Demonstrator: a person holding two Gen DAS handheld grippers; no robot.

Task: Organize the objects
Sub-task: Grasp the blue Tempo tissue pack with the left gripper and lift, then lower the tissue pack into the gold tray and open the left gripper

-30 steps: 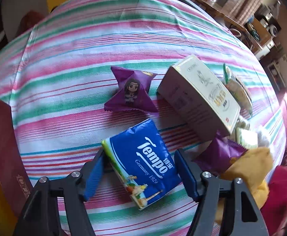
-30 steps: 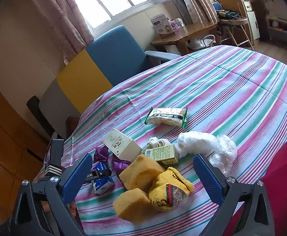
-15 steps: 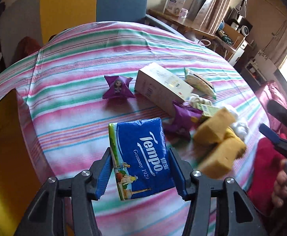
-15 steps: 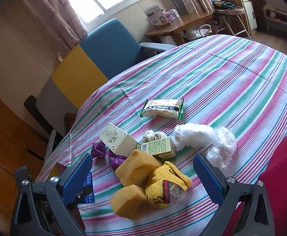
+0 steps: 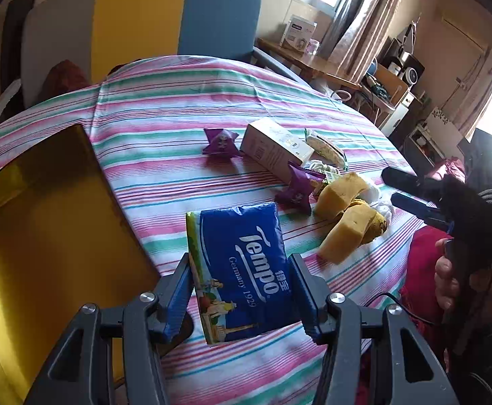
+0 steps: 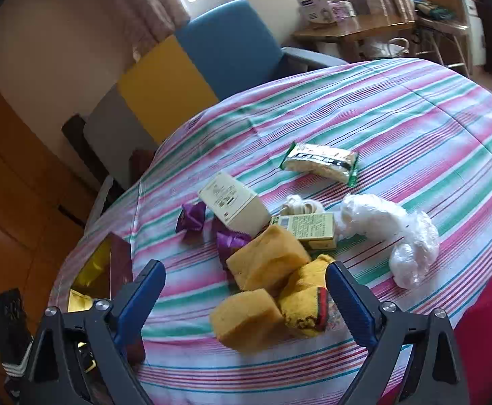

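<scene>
My left gripper [image 5: 241, 260] is shut on a blue Tempo tissue pack [image 5: 242, 280], held in the air above the striped tablecloth [image 5: 165, 155]. An open gold-lined box [image 5: 43, 236] lies just left of it. My right gripper [image 6: 245, 266] hovers over two yellow sponges [image 6: 266, 260] and a yellow knitted item [image 6: 306, 300]. Its jaws are closing, and its pads touch nothing. The left wrist view shows the right gripper [image 5: 411, 192] at the right, held by a person's hand [image 5: 445, 276].
Behind the sponges lie two purple packets [image 6: 192, 216], a beige carton [image 6: 236, 202], a small green box [image 6: 310, 229], a white cable coil [image 6: 300, 206], a white plastic bag [image 6: 391, 229] and a green snack pack [image 6: 323, 162]. Chairs [image 6: 225, 50] stand beyond the table's far edge.
My left gripper closed on the tissue pack, lifted it off the cloth and carried it back and left, bringing the gold box into view. My right gripper moved nearer the sponges and its jaws narrowed.
</scene>
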